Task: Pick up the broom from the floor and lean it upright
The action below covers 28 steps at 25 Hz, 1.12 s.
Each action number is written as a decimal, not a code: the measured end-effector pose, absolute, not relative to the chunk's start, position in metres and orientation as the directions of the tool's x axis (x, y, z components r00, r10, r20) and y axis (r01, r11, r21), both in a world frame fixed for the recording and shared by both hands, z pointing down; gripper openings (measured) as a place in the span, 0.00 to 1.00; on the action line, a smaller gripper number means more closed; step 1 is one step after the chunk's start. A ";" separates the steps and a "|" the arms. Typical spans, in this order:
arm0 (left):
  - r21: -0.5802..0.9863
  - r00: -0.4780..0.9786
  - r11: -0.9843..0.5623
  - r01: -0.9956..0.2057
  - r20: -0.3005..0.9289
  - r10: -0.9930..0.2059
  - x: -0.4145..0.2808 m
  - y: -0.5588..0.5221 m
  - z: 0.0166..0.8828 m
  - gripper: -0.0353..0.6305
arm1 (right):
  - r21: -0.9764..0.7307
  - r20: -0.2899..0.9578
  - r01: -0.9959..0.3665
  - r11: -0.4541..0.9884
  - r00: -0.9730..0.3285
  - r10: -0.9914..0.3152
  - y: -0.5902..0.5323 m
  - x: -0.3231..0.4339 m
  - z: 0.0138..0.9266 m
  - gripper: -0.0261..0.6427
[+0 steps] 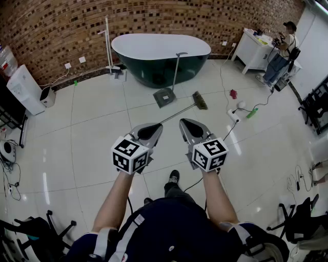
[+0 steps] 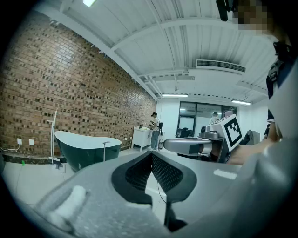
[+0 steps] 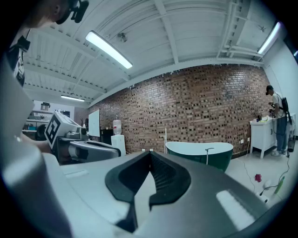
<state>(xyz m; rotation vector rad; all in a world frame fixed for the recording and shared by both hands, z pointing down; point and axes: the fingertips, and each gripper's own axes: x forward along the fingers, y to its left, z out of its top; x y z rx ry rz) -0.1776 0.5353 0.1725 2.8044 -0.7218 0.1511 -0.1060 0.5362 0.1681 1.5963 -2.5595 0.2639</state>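
The broom lay flat on the white floor. Its head was near the dustpan in front of the tub, and its handle ran back toward my left gripper, which hid the near end. That gripper's jaws were clenched tip to tip on nothing. My right gripper sat just beside it, likewise clamped together and empty. A person stood by the far cabinet.

Studio-type test space staged as bathroom: freestanding bathtub against brick wall; water dispenser far left of tub, white bench right of tub; tiled floor.
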 end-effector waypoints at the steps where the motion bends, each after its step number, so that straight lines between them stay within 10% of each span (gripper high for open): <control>1: 0.208 0.872 -0.848 -0.487 0.161 -0.461 -0.174 0.531 0.174 0.06 | -0.090 0.190 -0.899 0.428 -0.437 -0.879 0.533 -0.102 0.170 0.04; 28: 0.237 0.853 -0.830 -0.505 0.283 -0.439 -0.037 0.370 0.234 0.06 | -0.192 0.234 -0.883 0.429 -0.465 -0.854 0.375 0.035 0.222 0.04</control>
